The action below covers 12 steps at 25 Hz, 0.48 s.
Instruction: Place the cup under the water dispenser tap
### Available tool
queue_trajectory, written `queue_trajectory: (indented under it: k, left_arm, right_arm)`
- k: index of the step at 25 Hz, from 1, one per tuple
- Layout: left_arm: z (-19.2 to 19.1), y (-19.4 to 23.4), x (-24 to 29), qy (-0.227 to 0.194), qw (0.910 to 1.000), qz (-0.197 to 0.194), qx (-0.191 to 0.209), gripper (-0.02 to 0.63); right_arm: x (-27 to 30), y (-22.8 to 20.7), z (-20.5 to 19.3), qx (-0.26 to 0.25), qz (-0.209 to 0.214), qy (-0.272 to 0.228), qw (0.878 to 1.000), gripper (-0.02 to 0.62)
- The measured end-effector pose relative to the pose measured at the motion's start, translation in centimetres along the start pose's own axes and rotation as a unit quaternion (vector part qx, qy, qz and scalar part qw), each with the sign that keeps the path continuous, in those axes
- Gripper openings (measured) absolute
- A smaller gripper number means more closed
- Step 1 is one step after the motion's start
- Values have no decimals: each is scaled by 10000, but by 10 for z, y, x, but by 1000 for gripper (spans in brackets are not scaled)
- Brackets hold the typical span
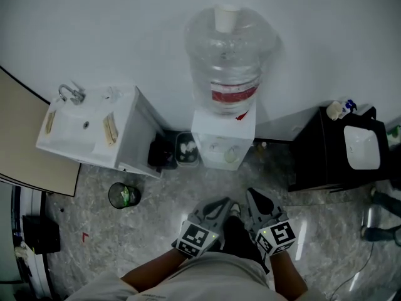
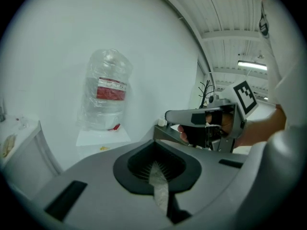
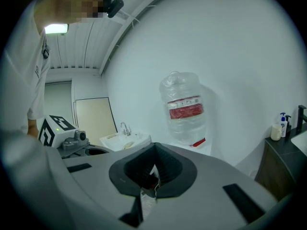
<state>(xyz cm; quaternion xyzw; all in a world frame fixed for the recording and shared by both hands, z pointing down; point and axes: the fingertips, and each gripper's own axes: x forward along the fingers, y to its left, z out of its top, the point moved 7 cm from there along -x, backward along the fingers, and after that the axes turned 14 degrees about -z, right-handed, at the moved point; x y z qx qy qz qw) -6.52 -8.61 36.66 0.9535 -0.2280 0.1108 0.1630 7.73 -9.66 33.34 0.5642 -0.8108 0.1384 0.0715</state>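
A pale paper cup (image 1: pixel 227 17) sits upside down on top of the big clear water bottle (image 1: pixel 230 58). The bottle stands on the white dispenser (image 1: pixel 222 133), whose taps (image 1: pixel 230 153) face me above the floor. Both grippers hover side by side near my body, well short of the dispenser and far below the cup. My left gripper (image 1: pixel 227 203) is shut with nothing in it, as the left gripper view (image 2: pixel 156 169) shows. My right gripper (image 1: pixel 252 193) also looks shut and empty (image 3: pixel 154 164). Both point toward the bottle (image 2: pixel 106 92) (image 3: pixel 184 109).
A white sink cabinet (image 1: pixel 81 127) stands left of the dispenser, with a green bin (image 1: pixel 123 195) on the marble floor in front. A small bin (image 1: pixel 186 149) sits between them. A black cabinet (image 1: pixel 313 152) with a white basin (image 1: pixel 361 147) is at the right.
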Motion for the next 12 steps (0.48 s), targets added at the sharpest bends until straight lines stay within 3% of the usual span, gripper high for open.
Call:
queue_trajectory:
  k: [12]
  left_arm:
    - [10,-3,-3,-89,9999,2,122,6]
  right_arm:
    - [-4,4,2,-61,-11,-60,10000,15]
